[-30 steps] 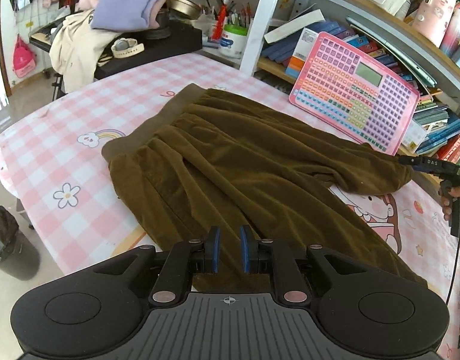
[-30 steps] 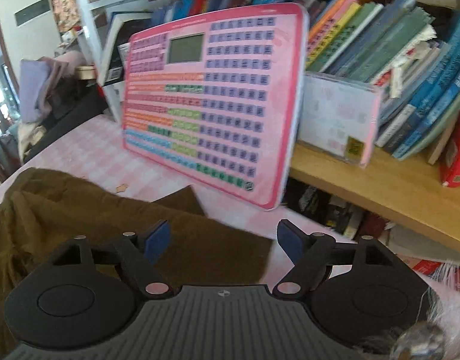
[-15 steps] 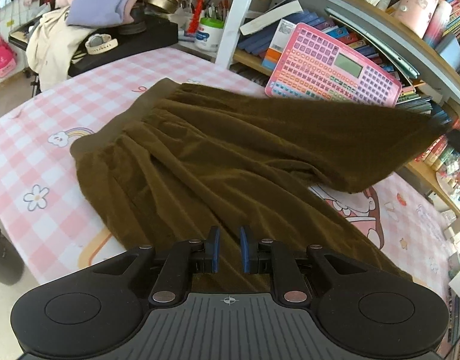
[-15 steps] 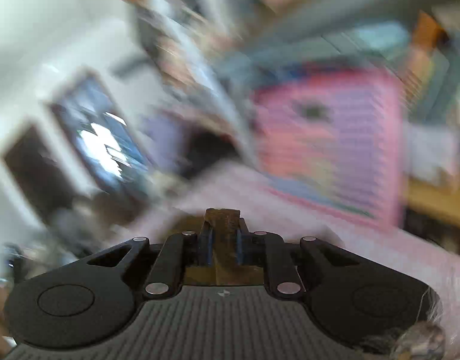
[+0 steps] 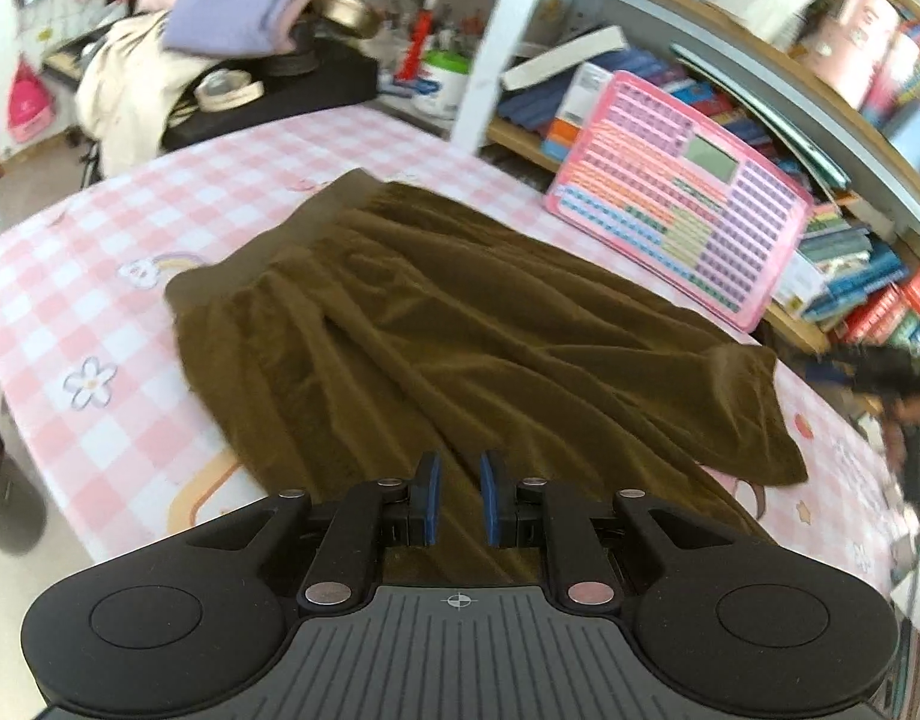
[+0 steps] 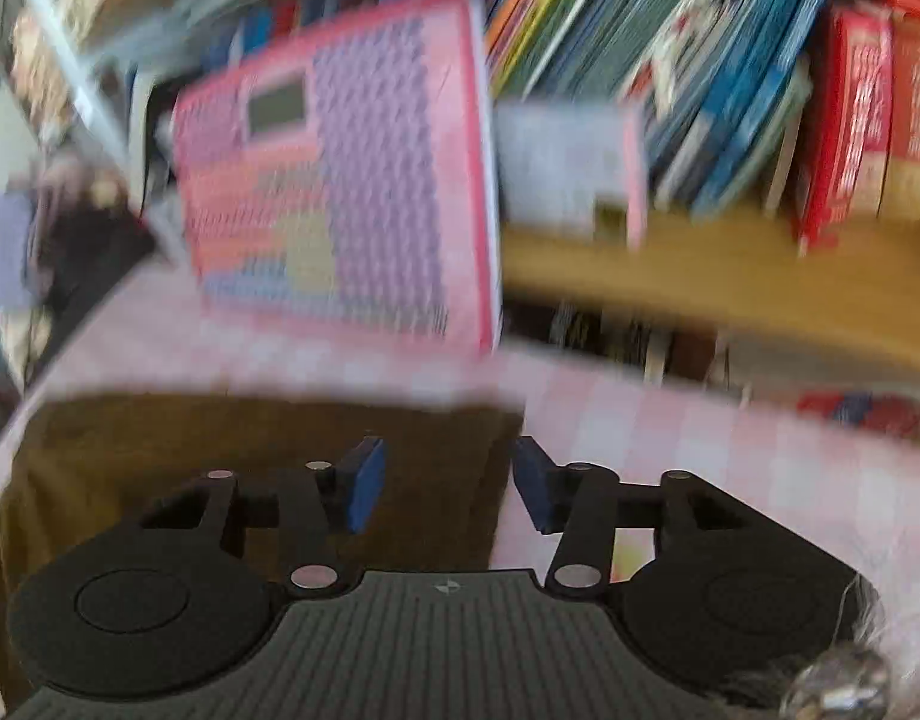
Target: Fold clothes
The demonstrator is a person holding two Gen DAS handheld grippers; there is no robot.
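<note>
At nine o'clock in the left wrist view the bench (image 5: 99,252), under a pink checked cloth with rainbow and flower prints, runs out to its near corner. The brown trousers (image 5: 460,324) lie spread across its middle, waistband toward eleven o'clock, one leg running down to six o'clock, the other folded over it so its hem lies at three o'clock. The left gripper (image 5: 458,498) sits low over the fabric at six o'clock; its jaws are nearly together with only a narrow slit between the blue pads, and whether cloth is pinched there cannot be told. At two o'clock a pink toy keyboard (image 5: 682,204) leans against the bookshelf (image 5: 820,90).

In the blurred right wrist view the trousers (image 6: 219,456) fill the seven o'clock area, their edge passing between the pads. The right gripper (image 6: 444,480) has its jaws spread wide, holding nothing. The pink toy keyboard (image 6: 339,216) stands at eleven o'clock, books (image 6: 730,90) at one o'clock.
</note>
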